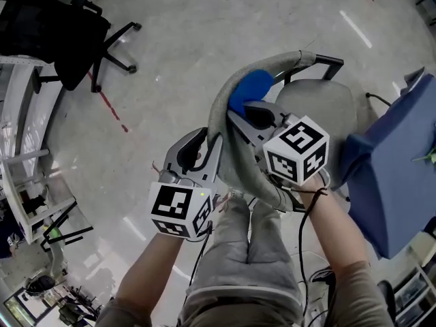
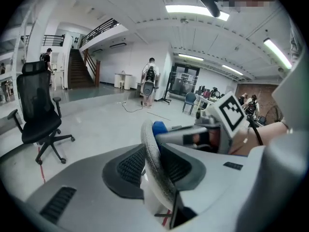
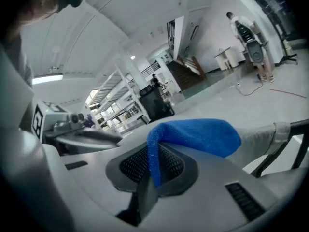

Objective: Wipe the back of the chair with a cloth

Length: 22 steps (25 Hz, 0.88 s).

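Left hand-held gripper (image 1: 212, 148) clamps chair back (image 1: 235, 148) edge-on; right hand-held gripper (image 1: 240, 114) pinches blue cloth (image 1: 251, 89) pointing forward.

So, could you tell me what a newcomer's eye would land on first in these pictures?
The bright blue cloth stands out first, clamped in the right gripper and laid against the upper part of the grey chair back at the centre of the head view. Beside it, the left gripper pinches that chair back's rim. A black office chair stands apart at upper left.
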Tool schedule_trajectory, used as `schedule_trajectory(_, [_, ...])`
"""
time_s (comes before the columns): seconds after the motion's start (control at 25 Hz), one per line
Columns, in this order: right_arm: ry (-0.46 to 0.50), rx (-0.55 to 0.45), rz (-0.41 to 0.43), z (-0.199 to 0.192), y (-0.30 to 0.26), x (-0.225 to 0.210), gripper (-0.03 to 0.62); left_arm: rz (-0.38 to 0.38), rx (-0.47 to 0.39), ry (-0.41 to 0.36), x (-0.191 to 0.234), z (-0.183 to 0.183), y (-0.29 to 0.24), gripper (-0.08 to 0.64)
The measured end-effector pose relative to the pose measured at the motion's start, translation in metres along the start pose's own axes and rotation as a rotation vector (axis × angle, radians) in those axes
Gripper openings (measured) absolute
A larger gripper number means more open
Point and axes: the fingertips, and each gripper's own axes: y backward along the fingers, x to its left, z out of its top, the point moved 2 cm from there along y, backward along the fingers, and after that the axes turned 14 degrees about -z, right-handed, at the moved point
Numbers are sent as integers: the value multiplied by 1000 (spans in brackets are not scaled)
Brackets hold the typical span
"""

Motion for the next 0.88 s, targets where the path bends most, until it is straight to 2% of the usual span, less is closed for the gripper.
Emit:
schedule_trajectory(0.12, [74, 99, 102, -40, 21, 41, 54, 5, -1, -10, -1, -1, 1, 116])
schedule_trajectory(0.2, [82, 149, 159, -60, 38, 58, 54, 7, -6, -11, -1, 0, 2, 115])
schedule_trajectory(0.32, [85, 218, 221, -88, 63, 74, 54, 8, -10, -15, 0, -1, 2, 117])
schedule_trajectory(0.48, [167, 363, 298, -128, 98, 89, 54, 14, -1, -12, 0, -2, 3, 117])
schedule_trajectory(0.56, [155, 380, 265, -138, 111, 87, 54, 17, 15, -16, -1, -3, 5, 117])
schedule_trajectory(0.64, [92, 346, 183, -134, 121, 77, 54, 15, 28, -24, -5, -3, 11, 115])
schedule_trajectory(0.76, [10, 247, 45, -108, 139, 59, 54, 4, 34, -43, -12, 2, 25, 115])
schedule_trajectory(0.88, [-35, 110, -67, -66, 164, 46, 54, -14, 22, -86, -23, 16, 40, 112])
